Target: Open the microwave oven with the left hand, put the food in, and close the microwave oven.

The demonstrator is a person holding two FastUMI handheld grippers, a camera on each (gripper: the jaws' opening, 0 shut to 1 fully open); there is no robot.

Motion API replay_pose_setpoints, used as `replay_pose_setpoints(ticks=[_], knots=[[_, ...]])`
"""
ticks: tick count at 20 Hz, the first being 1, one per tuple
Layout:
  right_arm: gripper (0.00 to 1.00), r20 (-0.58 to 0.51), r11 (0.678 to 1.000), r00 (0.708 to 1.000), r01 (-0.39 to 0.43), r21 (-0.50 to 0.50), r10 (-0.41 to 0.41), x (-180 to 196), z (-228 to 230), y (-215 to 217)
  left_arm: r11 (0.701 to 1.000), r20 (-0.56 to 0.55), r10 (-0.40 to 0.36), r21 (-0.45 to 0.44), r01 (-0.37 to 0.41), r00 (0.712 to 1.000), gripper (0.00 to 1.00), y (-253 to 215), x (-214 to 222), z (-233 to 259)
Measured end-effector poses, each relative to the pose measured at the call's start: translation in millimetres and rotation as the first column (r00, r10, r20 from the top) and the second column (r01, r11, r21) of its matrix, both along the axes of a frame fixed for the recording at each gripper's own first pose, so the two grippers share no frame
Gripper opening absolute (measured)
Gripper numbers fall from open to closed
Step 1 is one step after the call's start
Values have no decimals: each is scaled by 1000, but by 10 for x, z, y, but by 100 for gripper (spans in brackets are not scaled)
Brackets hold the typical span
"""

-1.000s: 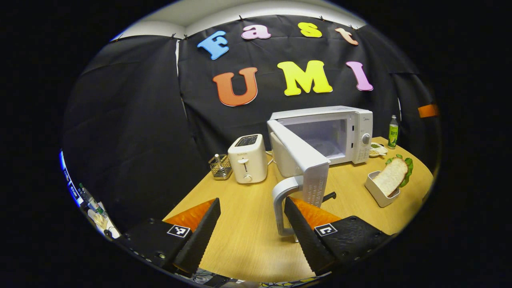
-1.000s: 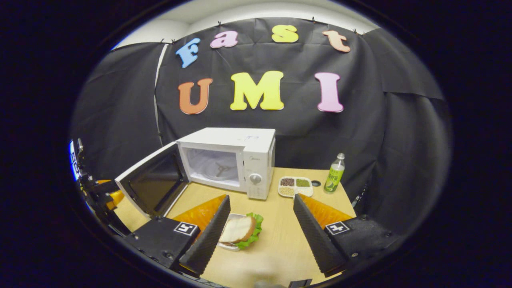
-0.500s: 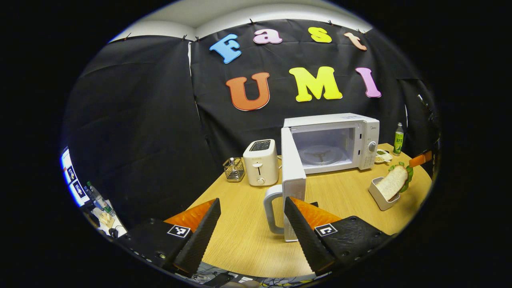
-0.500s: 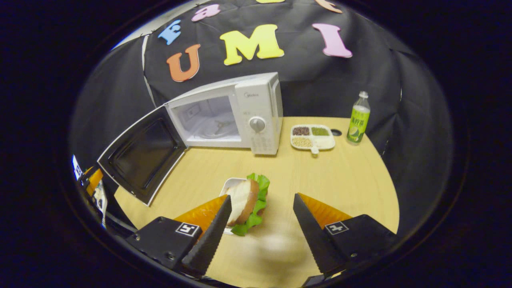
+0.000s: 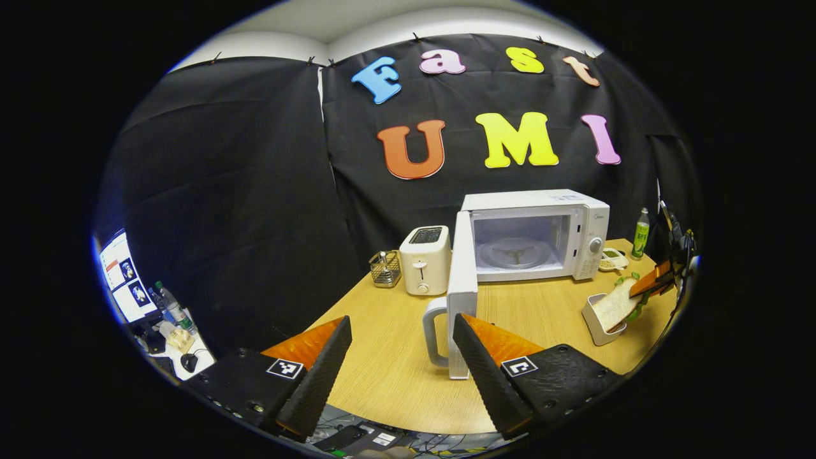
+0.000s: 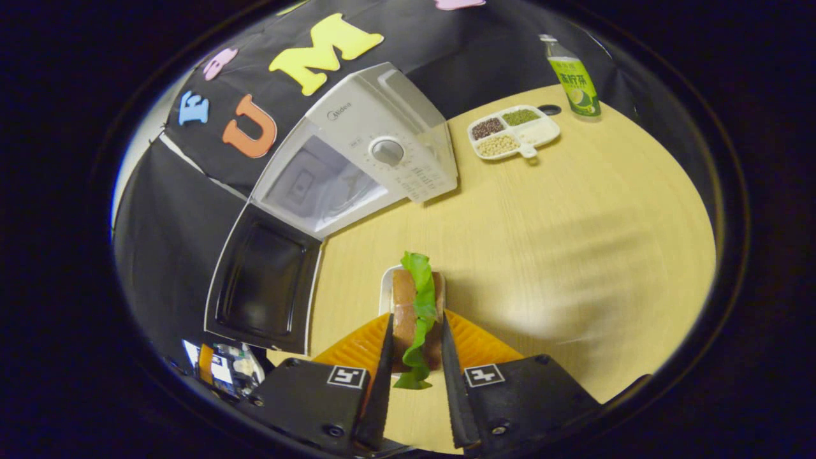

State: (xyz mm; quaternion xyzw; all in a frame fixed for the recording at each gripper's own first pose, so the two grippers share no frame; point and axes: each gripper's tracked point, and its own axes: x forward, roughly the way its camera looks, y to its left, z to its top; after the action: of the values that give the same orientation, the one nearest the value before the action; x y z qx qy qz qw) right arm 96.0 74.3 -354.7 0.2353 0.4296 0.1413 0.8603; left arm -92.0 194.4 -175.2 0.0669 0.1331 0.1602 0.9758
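A: What's nearest?

B: The right gripper, its fingers clamped on a sandwich over a white tray on the table.

A: And the left gripper?

B: Spread wide, holding nothing, near the door handle. Beyond, the microwave stands open.

Microwave: white, boxy, dial on its right panel, standing on the wooden table well ahead of the left jaws. Door: swung fully open, edge-on just beyond the left jaws, curved handle toward them.

Sandwich: bread slices with green lettuce, standing on edge in a small white tray, squeezed between the right jaws.
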Motion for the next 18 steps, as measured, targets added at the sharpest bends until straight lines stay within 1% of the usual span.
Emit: replay_pose_setpoints(ticks=[1, 2, 4, 5, 6, 10, 12, 14, 16, 18], knots=[[34, -9, 1000, 1000, -4, 16, 4, -15, 14, 16, 1000, 0, 21, -7, -20, 1000, 96, -11, -37, 21], [30, -22, 999, 1000, -9, 42, 10, -20, 48, 44, 999, 1, 41, -12, -41, 999, 97, -36, -79, 52], [27, -36, 995, 999, -15, 103, 18, -46, 178, 119, 997, 6, 76, -3, -76, 997, 97, -87, -160, 126], [27, -29, 991, 999, -18, 136, 22, -34, 288, 150, 996, 6, 94, 5, -94, 996, 96, -97, -204, 174], [34, -18, 986, 1000, -20, 166, 24, -1, 399, 180, 994, 11, 107, 6, -107, 994, 96, -124, -245, 231], [34, 49, 962, 999, 8, 274, -22, 248, 919, 317, 990, 16, 141, -4, -141, 990, 97, -272, -325, 438], [34, 85, 948, 995, 31, 317, -60, 415, 1098, 465, 990, 20, 138, 2, -138, 990, 96, -356, -338, 531], [34, 136, 946, 987, 38, 321, -86, 646, 1159, 665, 993, 19, 114, -3, -114, 993, 97, -447, -266, 568], [34, 168, 941, 976, 74, 331, -136, 886, 1145, 889, 997, 22, 74, 10, -75, 997, 97, -494, -191, 635], [34, 193, 925, 960, 121, 361, -201, 1136, 1091, 1144, 999, 15, 22, 39, -23, 1000, 96, -529, -35, 706]])
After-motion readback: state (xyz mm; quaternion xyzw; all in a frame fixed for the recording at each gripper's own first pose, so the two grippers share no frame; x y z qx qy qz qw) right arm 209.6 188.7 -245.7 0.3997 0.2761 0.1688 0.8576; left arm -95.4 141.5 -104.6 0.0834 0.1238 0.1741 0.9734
